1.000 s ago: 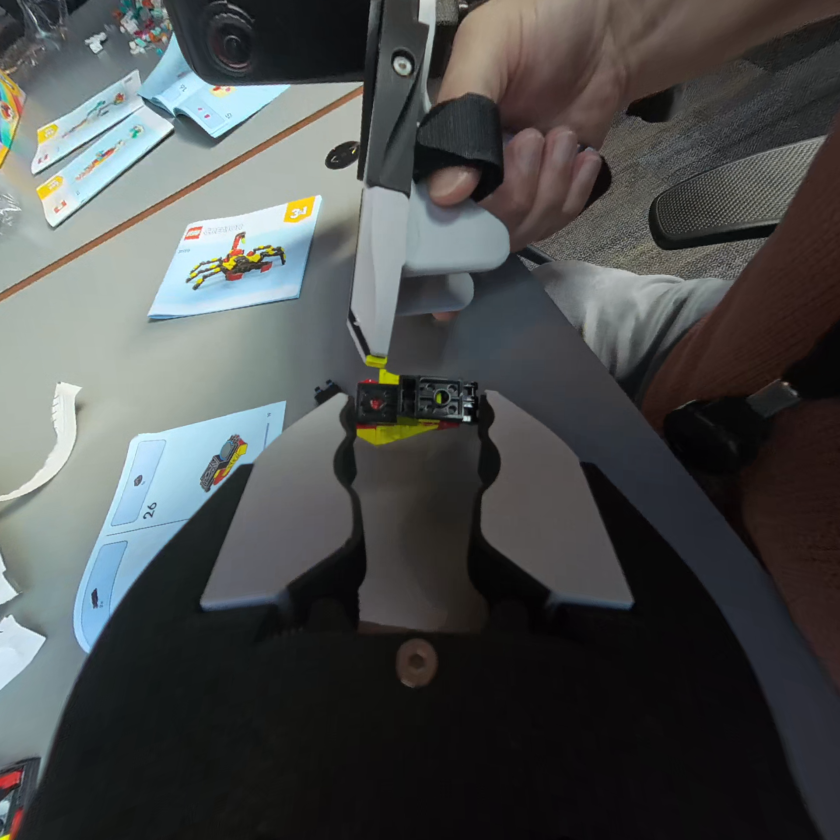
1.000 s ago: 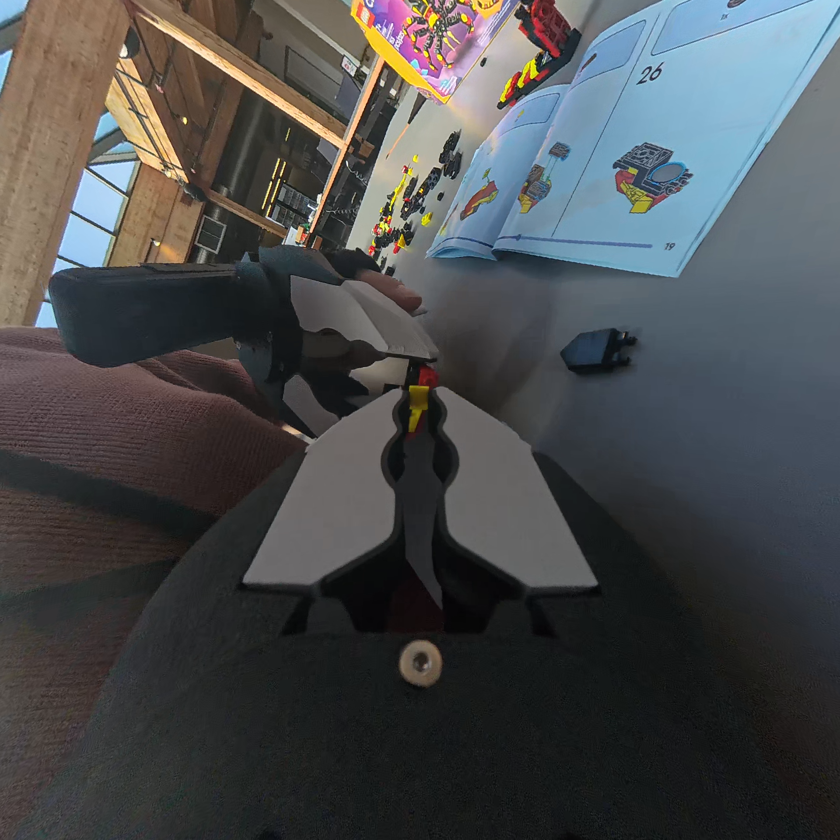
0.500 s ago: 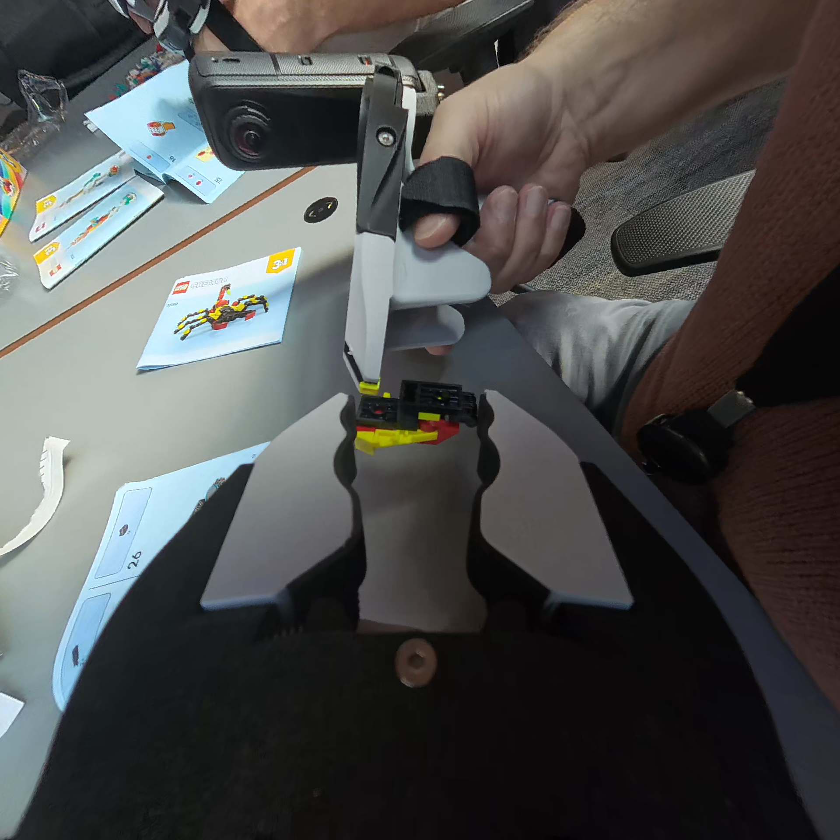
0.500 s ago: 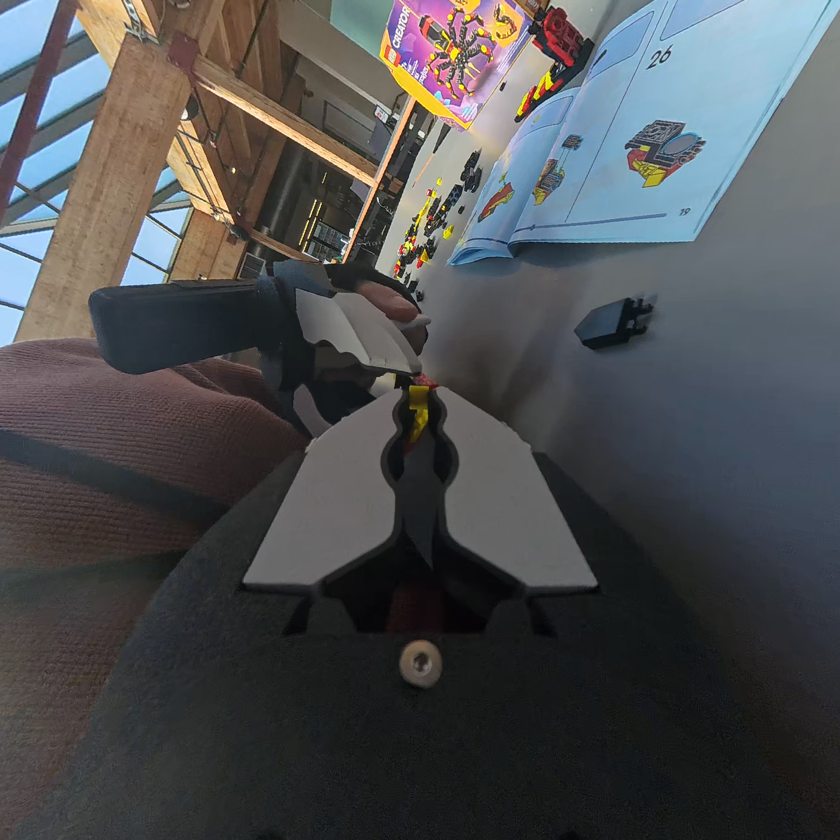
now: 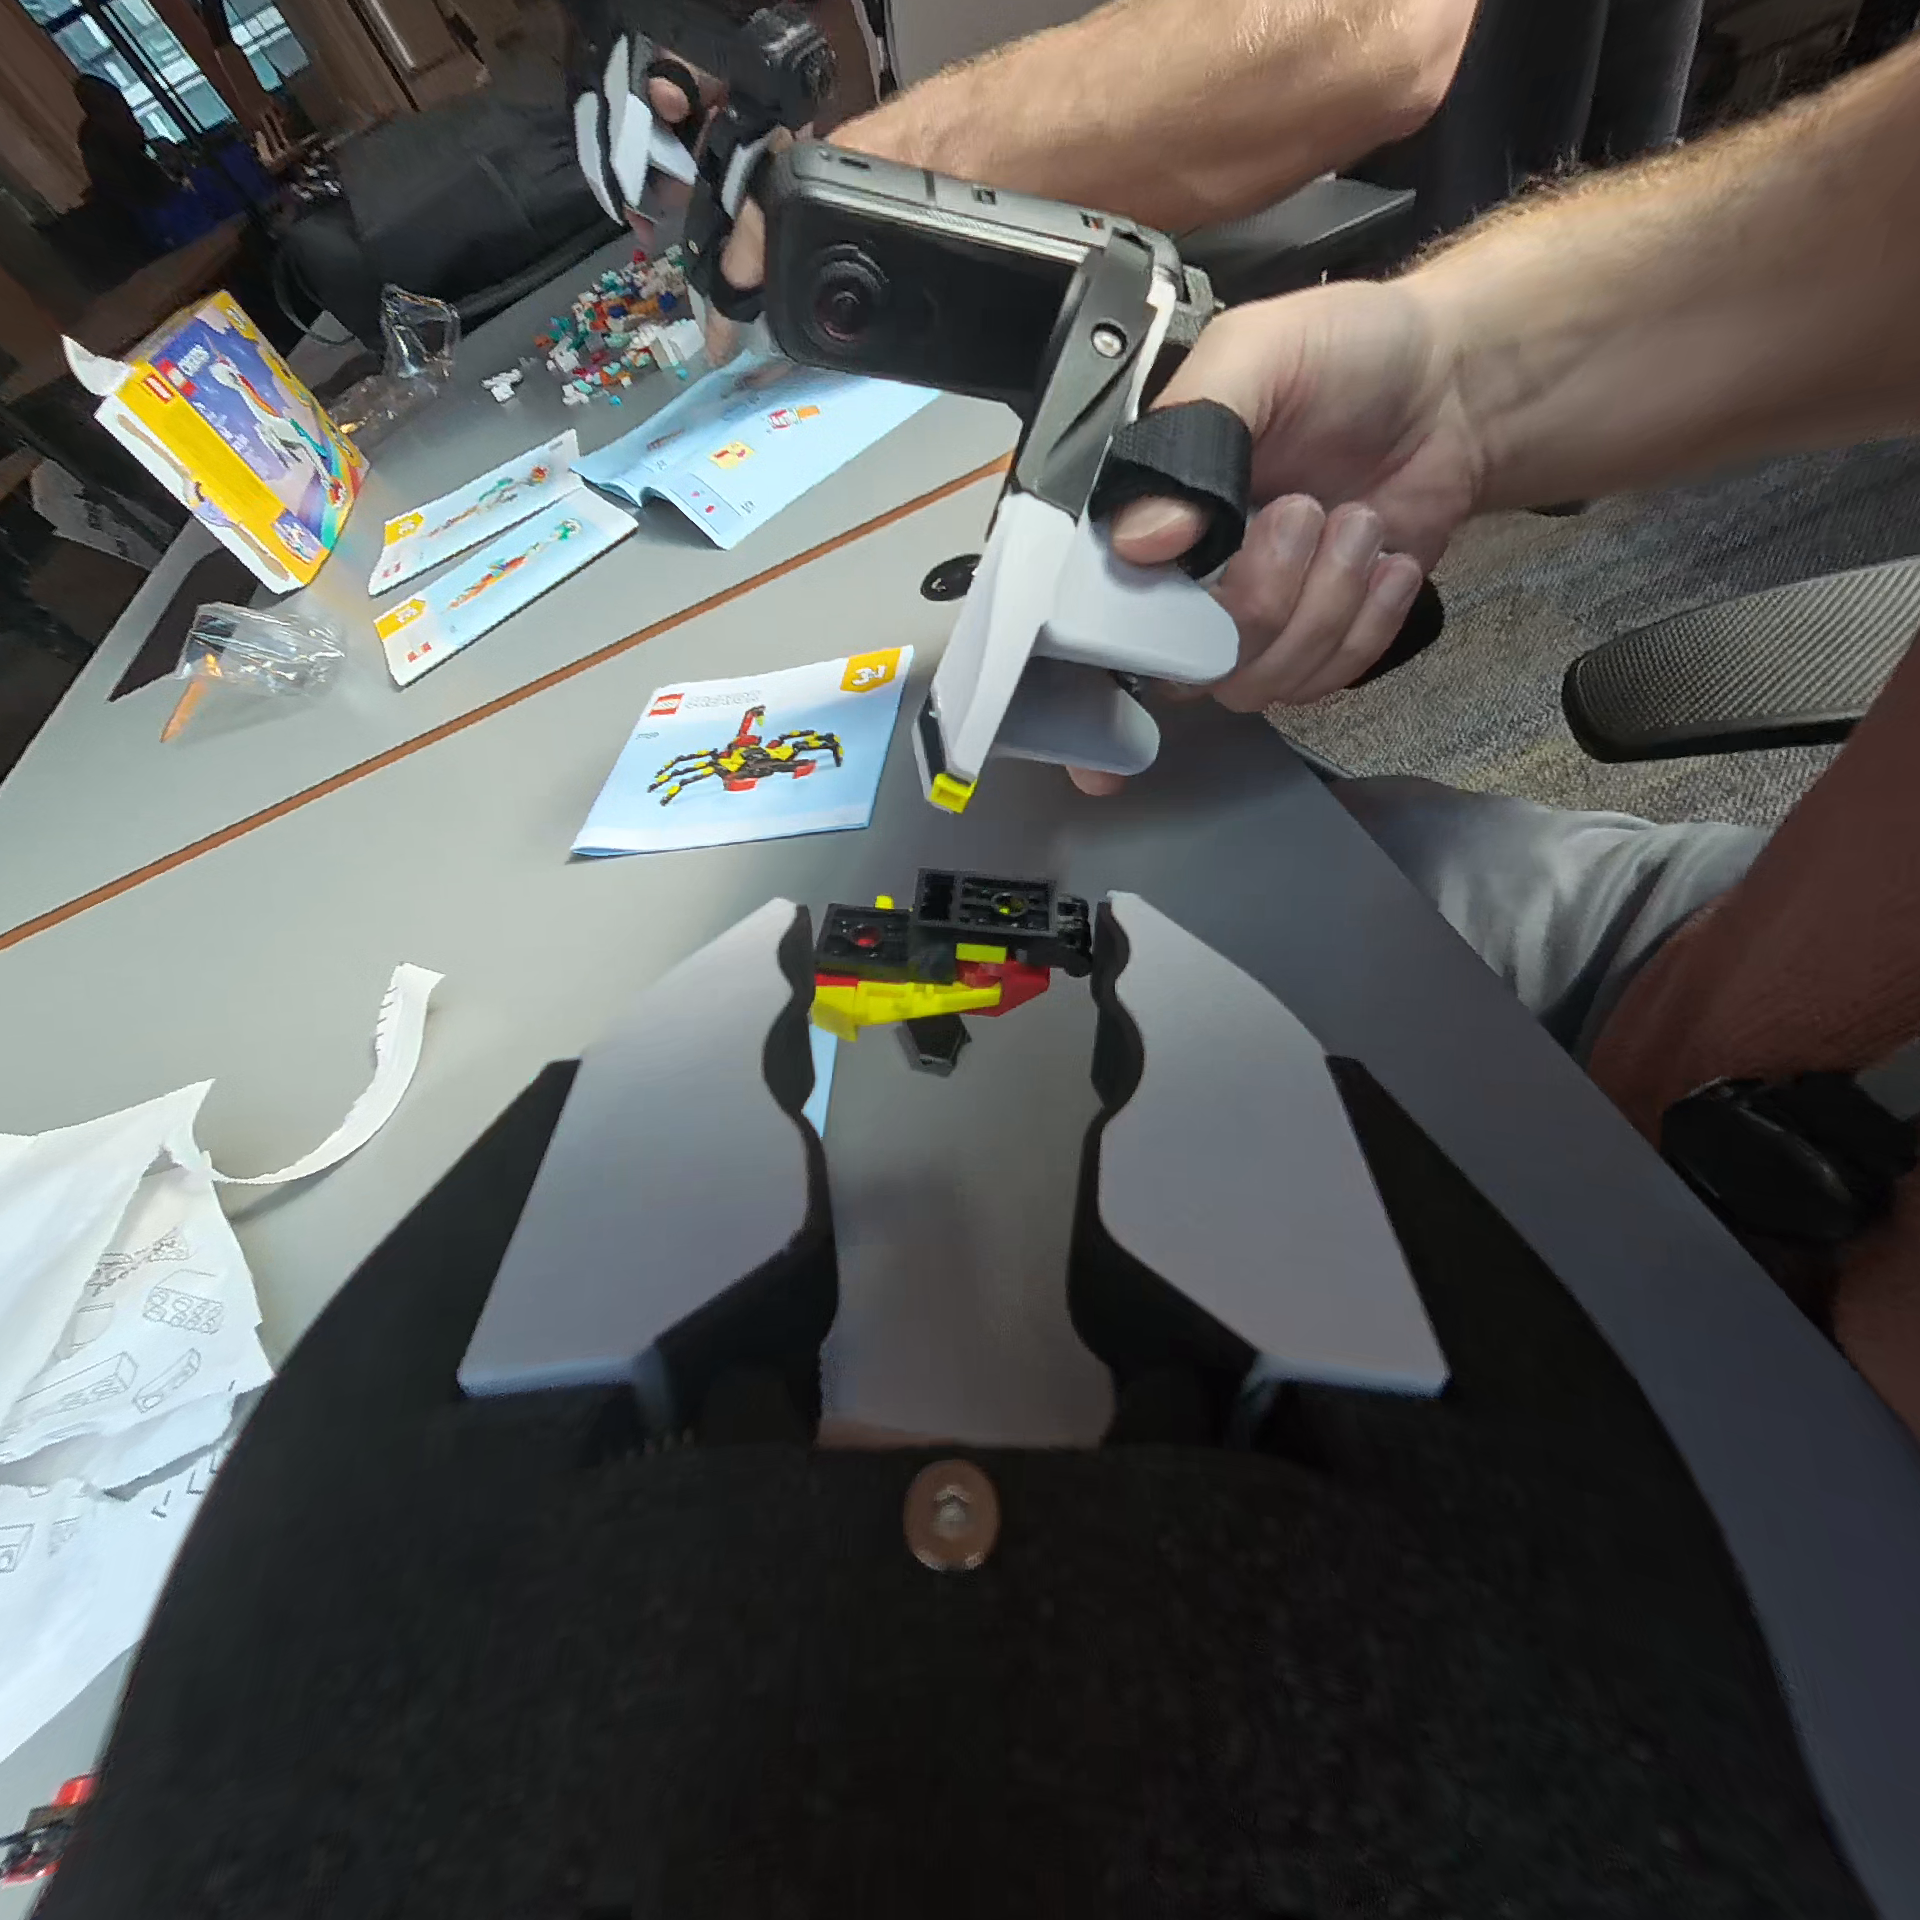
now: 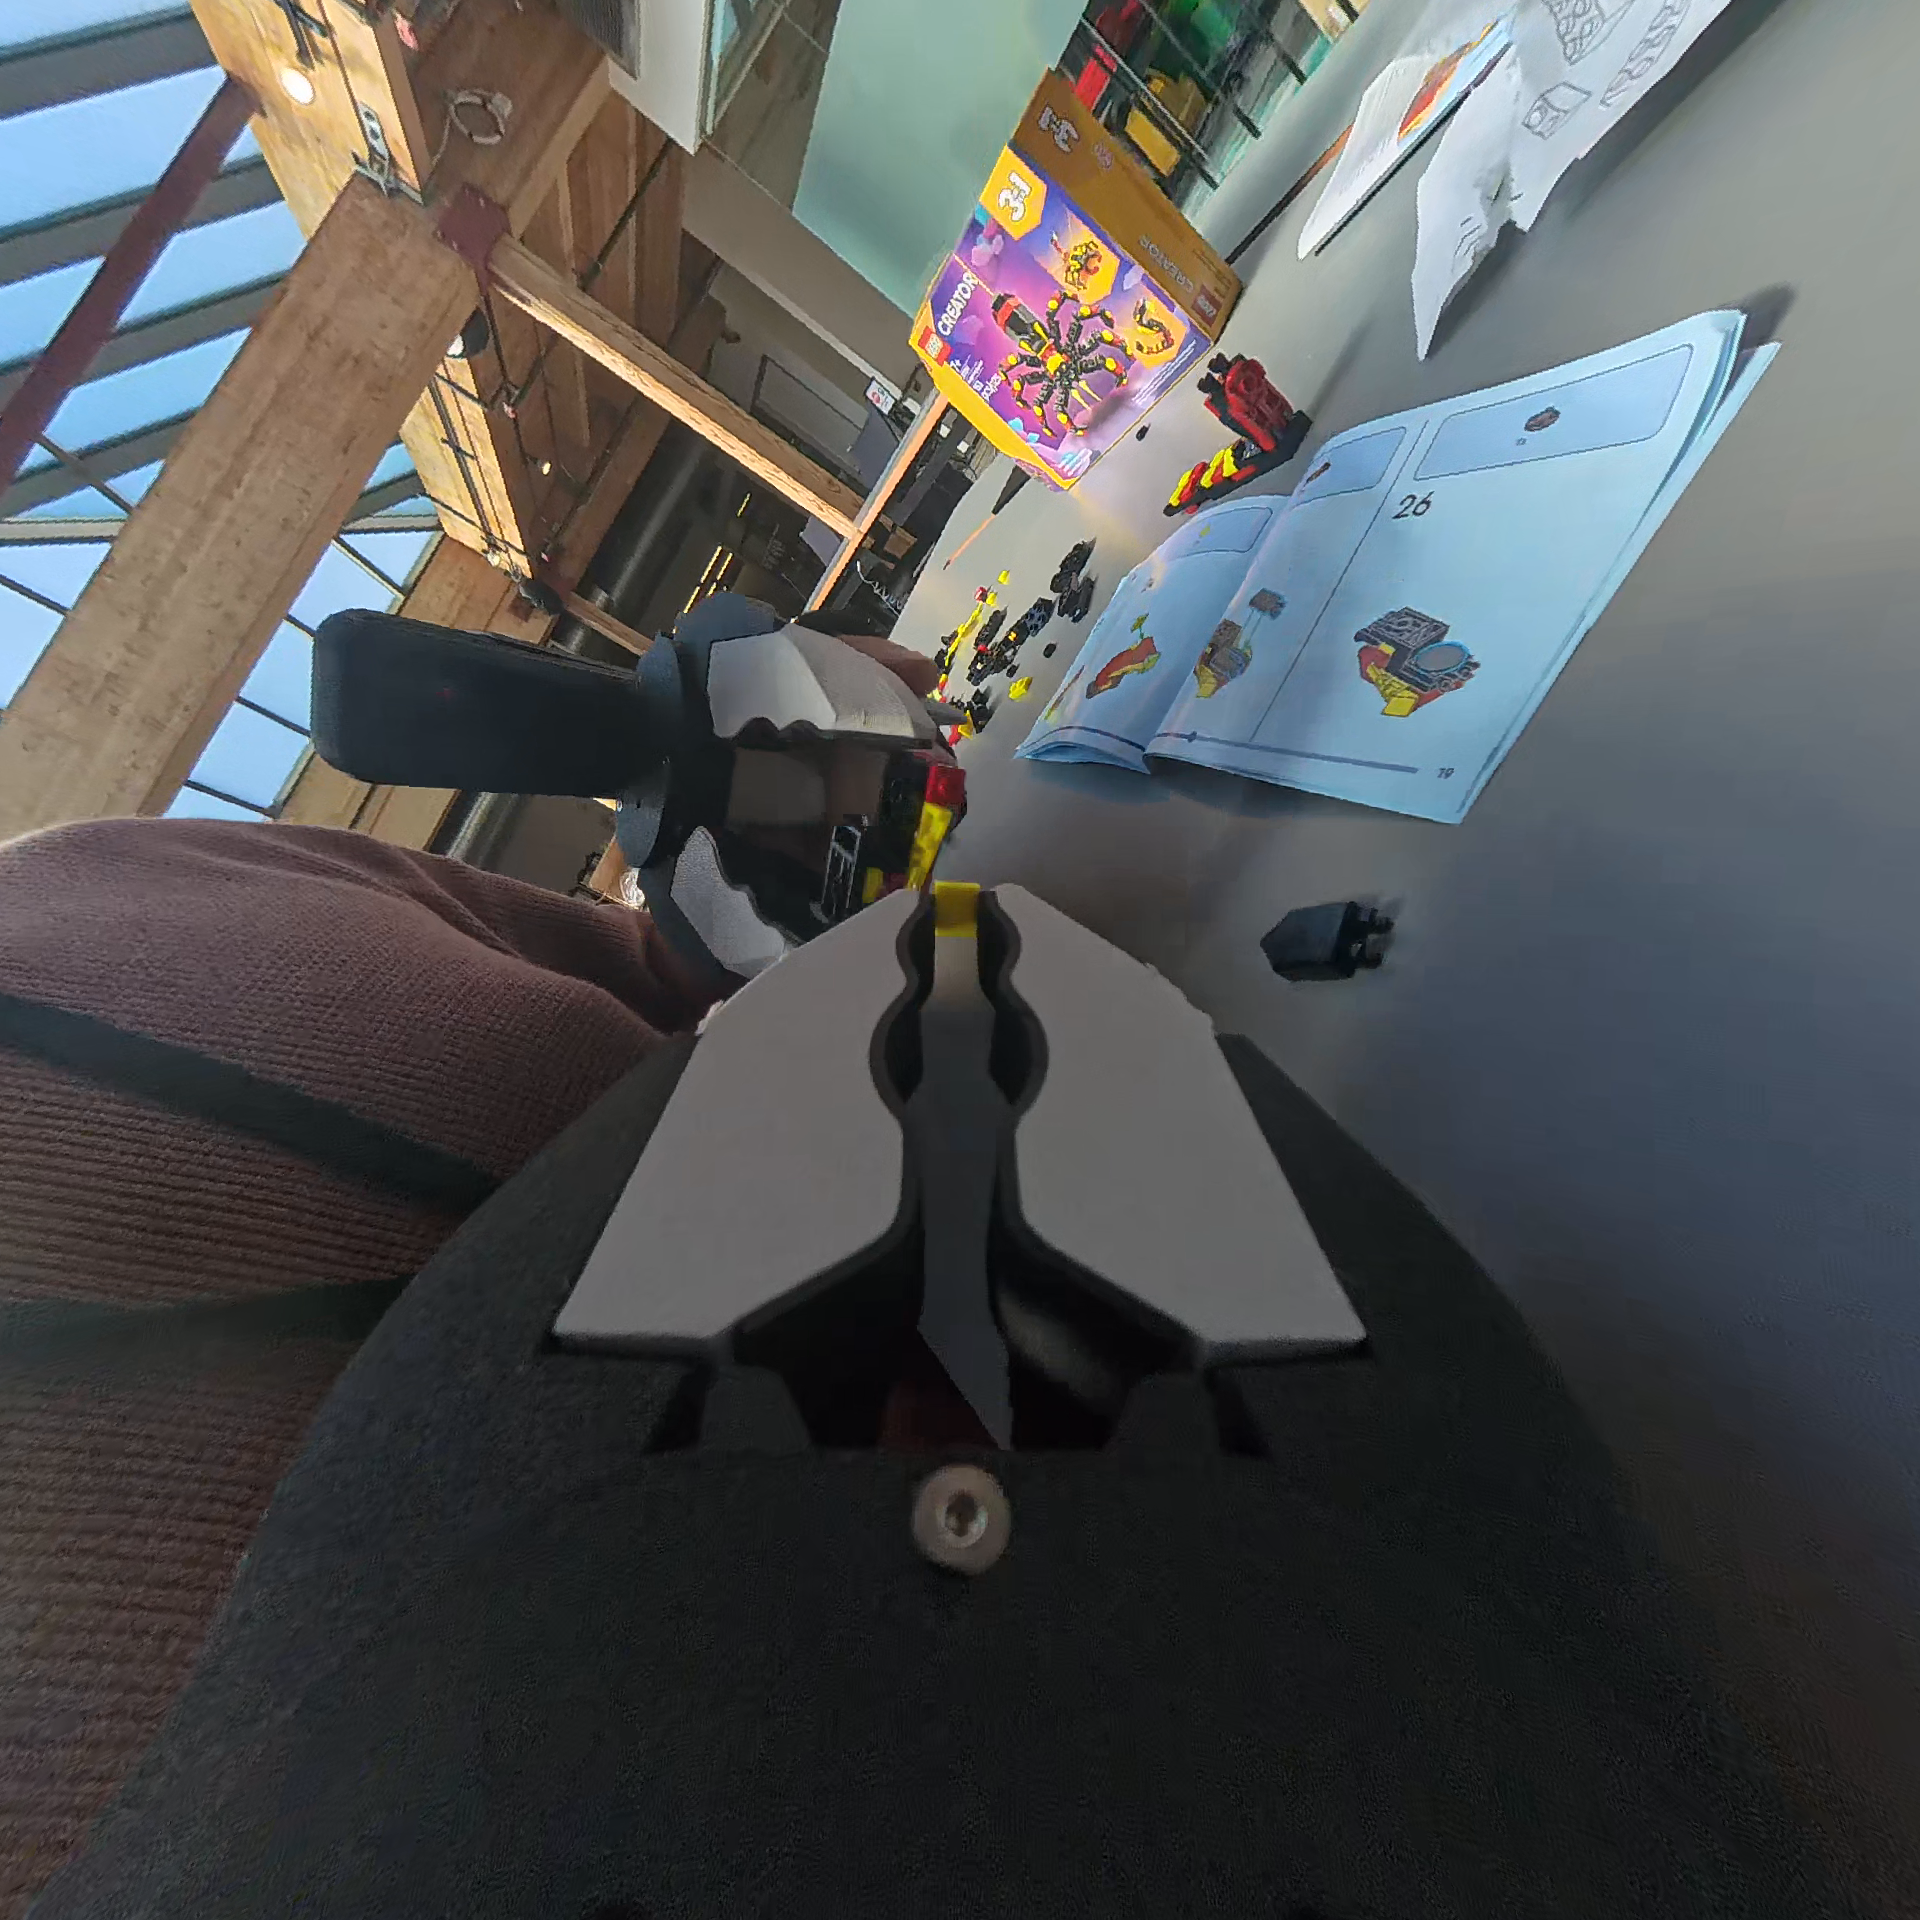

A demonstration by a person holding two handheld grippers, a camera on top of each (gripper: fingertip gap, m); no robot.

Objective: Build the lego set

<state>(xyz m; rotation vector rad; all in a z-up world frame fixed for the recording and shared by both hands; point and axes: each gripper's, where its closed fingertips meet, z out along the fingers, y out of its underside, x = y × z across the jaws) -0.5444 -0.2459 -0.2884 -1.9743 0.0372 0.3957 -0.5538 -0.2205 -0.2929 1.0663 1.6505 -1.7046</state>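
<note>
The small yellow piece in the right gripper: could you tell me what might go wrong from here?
1. The yellow piece is pinched only at the right gripper fingertips, so it could pop out.
2. The left gripper grips the black, red and yellow assembly by its ends; pressing down might twist it loose.

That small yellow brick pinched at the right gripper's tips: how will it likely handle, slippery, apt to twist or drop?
The small yellow plastic brick looks glossy and hard, so probably slippery. Only the very tips of the right gripper pinch it, so it could twist or pop out when pressed on. It likely weighs almost nothing, being far smaller than the black, red and yellow brick assembly.
</note>
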